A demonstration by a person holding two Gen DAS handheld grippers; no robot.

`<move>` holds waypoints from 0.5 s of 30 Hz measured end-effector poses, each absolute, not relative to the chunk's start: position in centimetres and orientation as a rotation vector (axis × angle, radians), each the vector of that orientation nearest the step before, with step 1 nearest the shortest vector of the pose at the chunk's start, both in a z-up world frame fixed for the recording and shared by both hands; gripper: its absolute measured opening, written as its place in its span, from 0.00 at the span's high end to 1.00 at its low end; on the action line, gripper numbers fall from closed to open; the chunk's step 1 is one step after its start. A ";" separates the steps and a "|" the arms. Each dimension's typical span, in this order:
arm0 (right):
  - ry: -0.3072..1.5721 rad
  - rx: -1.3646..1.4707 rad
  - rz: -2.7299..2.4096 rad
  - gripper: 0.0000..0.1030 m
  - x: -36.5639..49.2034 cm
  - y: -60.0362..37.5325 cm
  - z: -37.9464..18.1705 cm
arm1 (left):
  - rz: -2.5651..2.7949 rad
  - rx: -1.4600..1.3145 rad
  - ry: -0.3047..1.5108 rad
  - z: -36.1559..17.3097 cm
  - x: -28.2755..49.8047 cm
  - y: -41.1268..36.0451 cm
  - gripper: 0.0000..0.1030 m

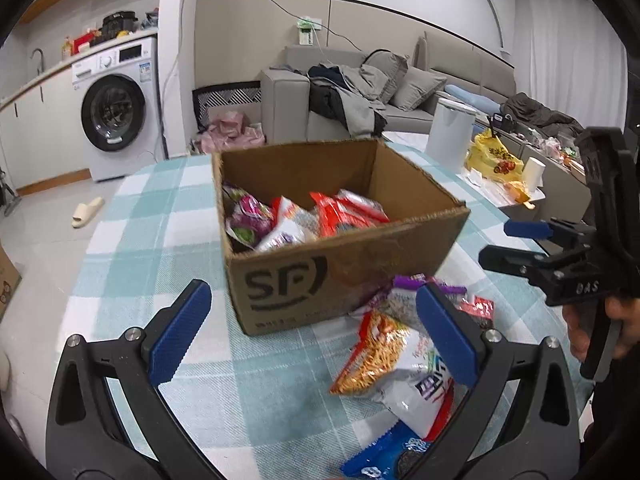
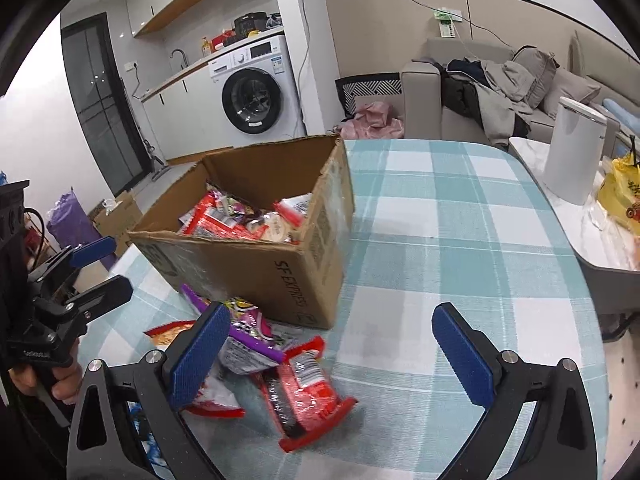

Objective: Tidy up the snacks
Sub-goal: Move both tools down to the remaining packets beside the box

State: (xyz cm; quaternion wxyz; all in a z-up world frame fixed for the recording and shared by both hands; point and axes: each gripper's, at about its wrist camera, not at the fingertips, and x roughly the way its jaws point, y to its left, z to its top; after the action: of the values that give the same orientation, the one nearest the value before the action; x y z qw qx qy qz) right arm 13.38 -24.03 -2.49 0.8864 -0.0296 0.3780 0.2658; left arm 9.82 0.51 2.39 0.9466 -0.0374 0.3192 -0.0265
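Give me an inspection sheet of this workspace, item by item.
Surface: table with a teal checked cloth.
Job's things: open cardboard box partly filled with snack packets; loose snack packets on the cloth in front of it.
Clutter: nothing seen on the cloth besides these.
Grippers: left hand-held gripper open, empty; right hand-held gripper open, empty.
Cables: a wire runs along the far wall.
Surroundings: washing machine, sofa piled with clothes, side table with a white bin.

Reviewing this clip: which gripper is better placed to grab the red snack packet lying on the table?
Right. The red packet lies between the open right gripper's fingers; the left gripper faces the orange noodle bag.
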 end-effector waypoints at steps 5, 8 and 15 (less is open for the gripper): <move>0.819 -0.092 0.565 0.00 13.7 -24.0 -3.5 | -0.085 -0.046 0.685 1.4 10.1 -0.7 0.01; 0.828 -0.123 0.566 0.00 13.7 -23.8 -3.9 | -0.106 -0.040 0.698 0.9 10.3 -1.4 0.01; 0.879 -0.167 0.587 0.00 13.8 -23.4 -5.0 | -0.158 -0.010 0.735 -0.1 10.7 -2.9 0.01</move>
State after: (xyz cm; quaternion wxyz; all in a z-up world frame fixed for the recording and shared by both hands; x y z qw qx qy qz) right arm 13.75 -23.44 -4.97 0.8602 -0.0794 0.4189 0.2797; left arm 10.67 -2.90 -0.09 0.9302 -0.0047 0.3588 -0.0769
